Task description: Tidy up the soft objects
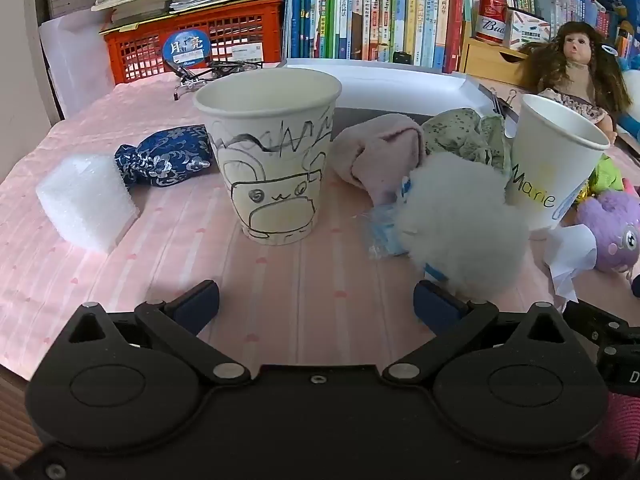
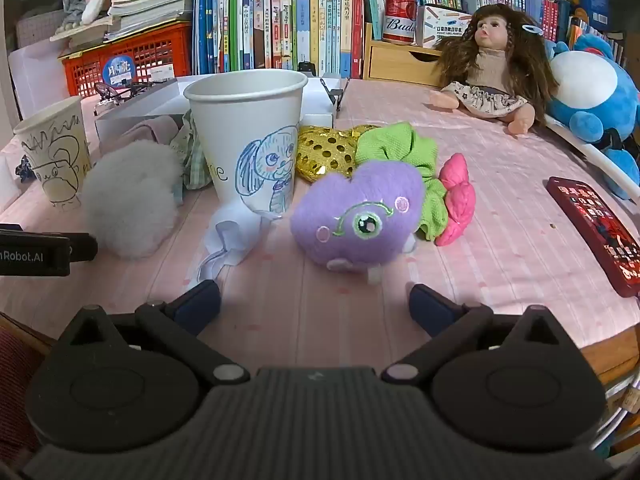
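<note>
Purple plush (image 2: pixel 356 216) lies just ahead of the right tool (image 2: pixel 316 304) (spread wide, grasping nothing).

Bare cloth (image 1: pixel 280 292) before left gripper (image 1: pixel 316 306); doodled cup (image 1: pixel 270 156) beyond.

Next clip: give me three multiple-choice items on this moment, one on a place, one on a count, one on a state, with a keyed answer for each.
1. The purple plush lies where?
A. inside a cup
B. on the pink cloth, ahead of the right tongs
C. on the doll's lap

2. How many paper cups stand on the table?
A. one
B. two
C. four

3. The left tongs are:
A. open, empty
B. shut on the white fluffy ball
C. shut on a cup

Key: B, it rests on the cloth; B, the bear-drawing cup and the Marie cup; A, jaws wide, nothing between.
</note>
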The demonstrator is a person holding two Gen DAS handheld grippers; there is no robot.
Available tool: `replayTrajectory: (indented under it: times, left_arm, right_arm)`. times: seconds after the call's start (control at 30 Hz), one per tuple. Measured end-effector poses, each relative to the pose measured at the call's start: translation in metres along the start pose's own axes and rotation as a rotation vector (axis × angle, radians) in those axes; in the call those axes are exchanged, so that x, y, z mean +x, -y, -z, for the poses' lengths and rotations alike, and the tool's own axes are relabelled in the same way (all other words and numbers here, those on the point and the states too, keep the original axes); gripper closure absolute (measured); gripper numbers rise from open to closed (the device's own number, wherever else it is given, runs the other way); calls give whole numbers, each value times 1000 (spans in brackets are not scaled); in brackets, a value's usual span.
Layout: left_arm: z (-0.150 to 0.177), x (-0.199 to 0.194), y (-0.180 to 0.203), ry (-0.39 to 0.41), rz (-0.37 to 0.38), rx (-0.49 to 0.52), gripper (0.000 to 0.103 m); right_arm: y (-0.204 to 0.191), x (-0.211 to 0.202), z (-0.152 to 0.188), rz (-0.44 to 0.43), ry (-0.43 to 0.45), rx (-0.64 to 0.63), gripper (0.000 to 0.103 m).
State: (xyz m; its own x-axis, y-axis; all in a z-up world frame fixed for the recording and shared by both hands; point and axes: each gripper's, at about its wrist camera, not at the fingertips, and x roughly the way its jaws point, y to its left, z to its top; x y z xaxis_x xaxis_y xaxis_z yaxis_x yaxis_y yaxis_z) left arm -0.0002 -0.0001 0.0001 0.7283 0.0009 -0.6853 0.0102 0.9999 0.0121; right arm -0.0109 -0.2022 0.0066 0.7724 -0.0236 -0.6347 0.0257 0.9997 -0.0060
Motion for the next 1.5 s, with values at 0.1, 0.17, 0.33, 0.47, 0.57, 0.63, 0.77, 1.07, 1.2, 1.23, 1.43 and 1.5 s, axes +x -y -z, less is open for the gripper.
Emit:
replayTrajectory:
  times: [0.1, 0.17, 0.33, 0.47, 0.57, 0.63, 0.77, 1.07, 1.2, 1.23, 1.43, 1.5]
  left_arm:
    - [0, 0, 0, -4, 2, -1, 0]
    - [1, -1, 1, -3, 3, 1, 0]
    - [-2, -1, -4, -11, 3, -7, 0]
    - [-2, -2, -4, -11, 2, -7, 0]
    - [-2, -2, -4, -11, 2, -8, 0]
    - [-2, -1, -3, -11, 1, -8, 0]
    - [-2, -2, -3, -11, 1, -7, 0]
    - [-2, -2, -3, -11, 1, -7, 0]
    - [-2, -2, -3, -11, 1, -7, 0]
    - [-2, -2, -3, -11, 1, -7, 0]
    - [-2, -2, -3, -11, 0, -8, 0]
    - [-1, -2, -3, -10, 0, -8, 0]
  right_arm:
    - [0, 0, 0, -1, -1, 0, 0]
    - [0, 0, 0, 0, -1, 0, 0]
    - [0, 0, 0, 0, 0, 0, 0]
    - [0, 0, 0, 0, 0, 0, 0]
    - [0, 0, 0, 0, 0, 0, 0]
    - [0, 0, 0, 0, 0, 0, 0]
    - [0, 0, 0, 0, 0, 0, 0]
    - [0, 0, 0, 0, 1, 0, 0]
    - [0, 0, 0, 0, 1, 0, 0]
    - [0, 0, 0, 0, 1, 0, 0]
    - [0, -1, 0, 0, 2, 0, 0]
    - [0, -1, 0, 0, 1, 0, 0]
